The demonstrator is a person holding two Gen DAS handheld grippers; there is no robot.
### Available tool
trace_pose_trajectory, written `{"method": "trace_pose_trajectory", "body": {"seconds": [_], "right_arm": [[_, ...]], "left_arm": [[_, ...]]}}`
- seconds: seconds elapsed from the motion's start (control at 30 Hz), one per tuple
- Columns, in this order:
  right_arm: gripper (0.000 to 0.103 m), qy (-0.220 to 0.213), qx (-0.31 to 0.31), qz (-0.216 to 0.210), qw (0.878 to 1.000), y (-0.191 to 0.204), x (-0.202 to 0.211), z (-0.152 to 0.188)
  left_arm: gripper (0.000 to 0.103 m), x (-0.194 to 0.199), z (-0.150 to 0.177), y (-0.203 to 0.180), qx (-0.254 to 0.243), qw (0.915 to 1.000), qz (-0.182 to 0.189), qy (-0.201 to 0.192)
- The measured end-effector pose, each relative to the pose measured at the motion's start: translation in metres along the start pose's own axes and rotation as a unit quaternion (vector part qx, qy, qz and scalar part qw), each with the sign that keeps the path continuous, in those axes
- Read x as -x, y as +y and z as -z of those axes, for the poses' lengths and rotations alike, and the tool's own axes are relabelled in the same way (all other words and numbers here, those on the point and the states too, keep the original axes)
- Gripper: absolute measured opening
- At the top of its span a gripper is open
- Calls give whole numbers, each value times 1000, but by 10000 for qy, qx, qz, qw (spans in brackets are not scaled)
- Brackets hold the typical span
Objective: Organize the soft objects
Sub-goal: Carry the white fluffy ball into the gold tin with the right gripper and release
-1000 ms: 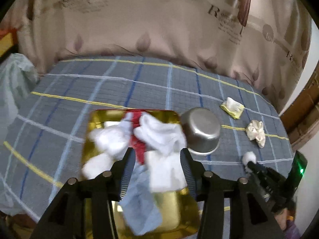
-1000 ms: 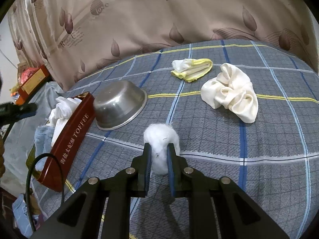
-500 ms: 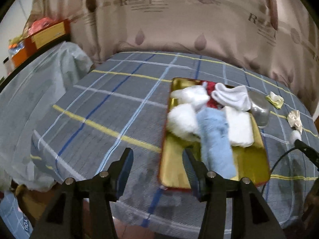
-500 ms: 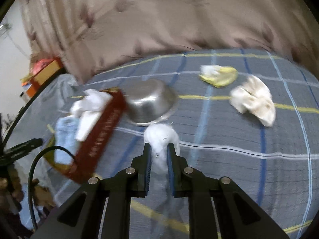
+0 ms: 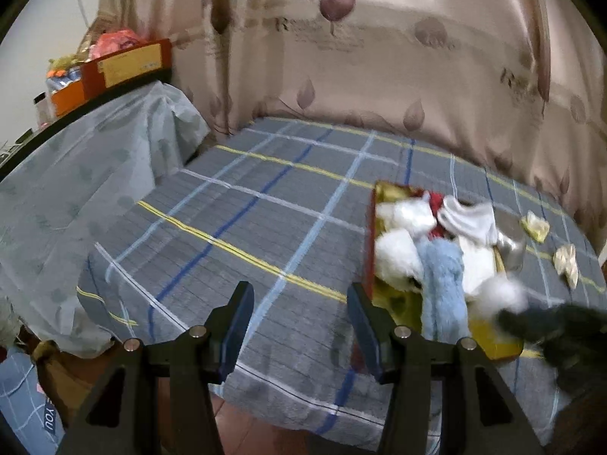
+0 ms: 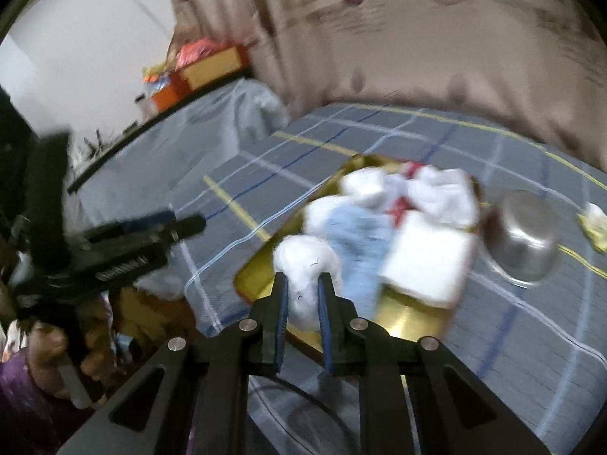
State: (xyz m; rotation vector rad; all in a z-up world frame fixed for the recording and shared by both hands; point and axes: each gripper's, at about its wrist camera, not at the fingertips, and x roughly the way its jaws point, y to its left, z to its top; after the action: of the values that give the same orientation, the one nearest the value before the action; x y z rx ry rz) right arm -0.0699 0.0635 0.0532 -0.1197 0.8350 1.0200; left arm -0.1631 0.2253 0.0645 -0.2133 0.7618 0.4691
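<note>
Fluff ball [image 6: 306, 265], white, sits pinched in the right gripper [image 6: 302, 295] above the near end of the gold tray [image 6: 408, 318], which holds white and blue cloths. The left gripper [image 5: 299, 322] has just been opening, nothing between its fingers, over the checked blanket [image 5: 242, 227] beside the tray.

Right claw [image 6: 302, 305] is clamped on a white fluffy ball [image 6: 306, 265], held over the near corner of the gold tray [image 6: 404, 318]. The tray sits on the grey plaid bed [image 6: 512, 341], packed with a light blue cloth [image 6: 358, 242], a folded white cloth [image 6: 426, 261], more white pieces and a bit of red [image 6: 398, 206]. A steel bowl [image 6: 525, 242] rests just beside the tray's right side, a yellow-edged cloth [image 6: 595, 227] near the frame edge. Left claw [image 6: 159, 227] hangs off to the left, blurred. Beige curtain [image 6: 436, 38] behind.
</note>
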Motion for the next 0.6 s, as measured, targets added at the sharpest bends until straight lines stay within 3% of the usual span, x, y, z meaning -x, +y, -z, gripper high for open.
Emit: {"method": "trace_pose_trajectory", "body": {"seconds": [0.27, 0.6], "right_arm": [[15, 599, 118, 71, 9981, 15, -66, -4], [16, 933, 93, 340, 9950, 10, -94, -9]], "left_arm": [[53, 18, -13, 27, 391, 9982, -30, -444], [53, 2, -8, 23, 220, 9997, 57, -88]]}}
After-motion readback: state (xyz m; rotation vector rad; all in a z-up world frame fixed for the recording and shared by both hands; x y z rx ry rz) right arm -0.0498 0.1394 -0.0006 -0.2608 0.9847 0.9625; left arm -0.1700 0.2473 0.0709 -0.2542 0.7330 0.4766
